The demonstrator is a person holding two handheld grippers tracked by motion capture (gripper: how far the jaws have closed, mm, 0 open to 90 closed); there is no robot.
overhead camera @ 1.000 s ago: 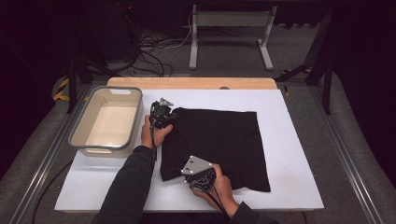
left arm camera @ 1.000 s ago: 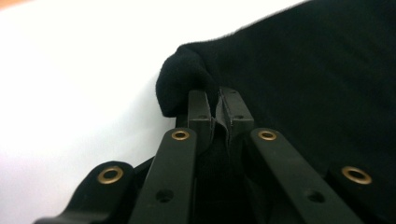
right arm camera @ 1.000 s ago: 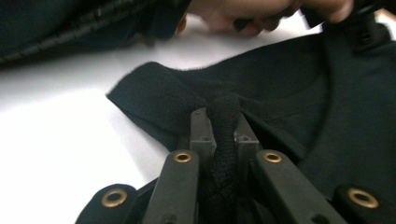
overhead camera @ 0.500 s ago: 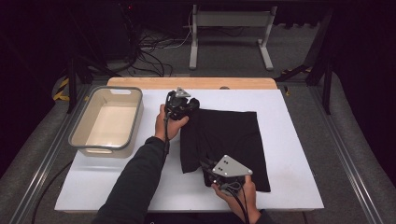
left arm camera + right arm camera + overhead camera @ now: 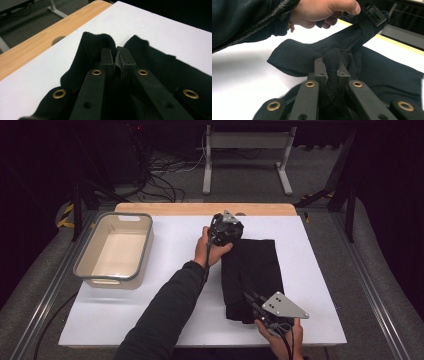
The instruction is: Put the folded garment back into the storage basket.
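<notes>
Nearest me, low and right of centre in the high view, my right tool [image 5: 255, 301] has its jaws pinched on a thick fold of the black cloth [image 5: 252, 270]. The cloth is soft, matte knit, folded into a tall narrow strip on the white table [image 5: 150, 320]. Farther up at centre, my left tool [image 5: 235, 238] grips the cloth's far corner, and the smooth beige rounded-rectangle tub [image 5: 116, 251] sits at the left; I can read no lettering.

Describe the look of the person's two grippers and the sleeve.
Both the left gripper and the right gripper have black jaws, whose arms carry brass-coloured ringed holes, as the gripper views show. A grey three-cornered plate with dark dots tops each. A black cable trails from each gripper. The person's left sleeve is dark and long.
</notes>
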